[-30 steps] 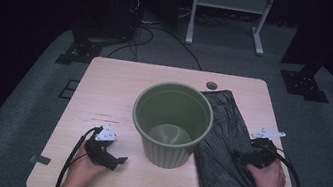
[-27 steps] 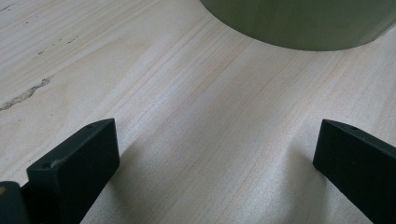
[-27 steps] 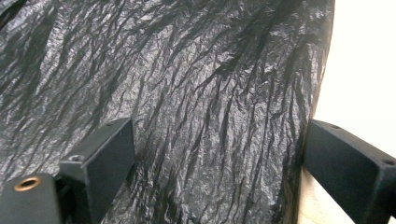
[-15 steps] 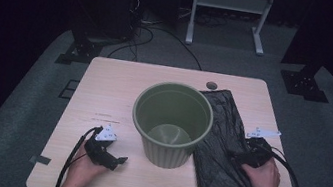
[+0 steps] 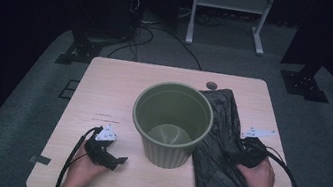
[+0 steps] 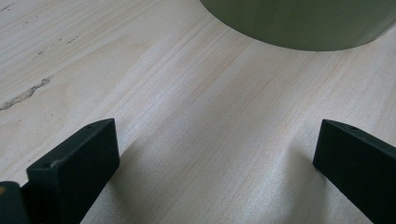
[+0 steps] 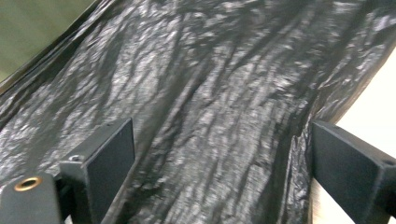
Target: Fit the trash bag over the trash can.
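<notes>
One light wooden table (image 5: 104, 89) is carrying everything here, standing on grey carpet. Across its right side a crumpled black plastic bag (image 5: 221, 148) is lying, running from the far edge down past the near edge, with its left margin touching the side of the green bin (image 5: 171, 124). That bin is standing upright at the table's middle, open and showing a bare bottom.

The right gripper (image 5: 243, 154) is resting on the bag's right part, near the table's right edge, with the person's right hand (image 5: 257, 176) behind it. In the right gripper view its jaws are standing wide apart, with wrinkled bag film (image 7: 210, 93) spreading between and beyond them, a sliver of bare table showing at the right, and nothing pinched.

The left gripper (image 5: 111, 158) is sitting on bare wood near the front left, just beside the bin and apart from it. In the left gripper view its jaws are also spread wide over empty wood grain, the bin's green wall (image 6: 299, 23) curving across the top.
</notes>
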Available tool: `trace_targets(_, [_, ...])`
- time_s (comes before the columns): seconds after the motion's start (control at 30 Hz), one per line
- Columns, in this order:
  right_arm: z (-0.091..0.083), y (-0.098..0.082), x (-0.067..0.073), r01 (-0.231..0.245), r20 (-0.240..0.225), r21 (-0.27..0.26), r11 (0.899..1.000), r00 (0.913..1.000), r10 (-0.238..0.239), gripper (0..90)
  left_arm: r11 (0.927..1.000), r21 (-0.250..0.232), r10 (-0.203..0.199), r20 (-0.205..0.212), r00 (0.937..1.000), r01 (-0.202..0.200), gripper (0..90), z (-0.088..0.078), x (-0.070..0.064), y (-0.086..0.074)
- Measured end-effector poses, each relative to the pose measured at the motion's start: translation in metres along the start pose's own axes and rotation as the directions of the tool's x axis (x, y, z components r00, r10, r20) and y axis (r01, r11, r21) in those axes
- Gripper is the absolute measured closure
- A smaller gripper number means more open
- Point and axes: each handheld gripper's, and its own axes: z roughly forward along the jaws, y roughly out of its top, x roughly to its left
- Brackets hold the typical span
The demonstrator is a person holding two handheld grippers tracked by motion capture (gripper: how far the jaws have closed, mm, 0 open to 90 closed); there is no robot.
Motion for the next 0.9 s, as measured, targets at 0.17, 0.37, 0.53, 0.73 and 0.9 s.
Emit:
trace_targets(0.17, [0.007, 0.008, 0.010, 0.024, -0.010, 0.017, 1.000, 0.9997, -0.024, 8.1, 1.0000, 0.000, 0.000, 0.000, 1.0000, 0.000, 0.0, 0.000, 0.000, 0.000])
trace_targets(0.37, [0.012, 0.010, 0.015, 0.005, -0.059, -0.017, 1.000, 0.9982, -0.006, 8.2, 1.0000, 0.000, -0.001, 0.000, 1.0000, 0.001, 0.0, 0.000, 0.000, 0.000])
trace_targets(0.53, [0.015, 0.012, 0.018, 0.002, -0.067, -0.012, 1.000, 0.9978, -0.003, 8.2, 1.0000, -0.001, -0.001, 0.000, 1.0000, 0.001, 0.0, 0.000, 0.000, 0.000])
trace_targets(0.73, [0.028, 0.026, 0.036, 0.048, -0.087, 0.018, 0.999, 0.9952, -0.046, 8.2, 1.0000, -0.001, -0.001, 0.000, 1.0000, 0.001, 0.0, 0.000, 0.000, 0.000])
trace_targets(0.9, [0.034, 0.031, 0.043, 0.058, -0.098, 0.021, 0.998, 0.9936, -0.056, 8.2, 1.0000, 0.000, 0.000, 0.000, 1.0000, 0.000, 0.0, 0.000, 0.000, 0.000])
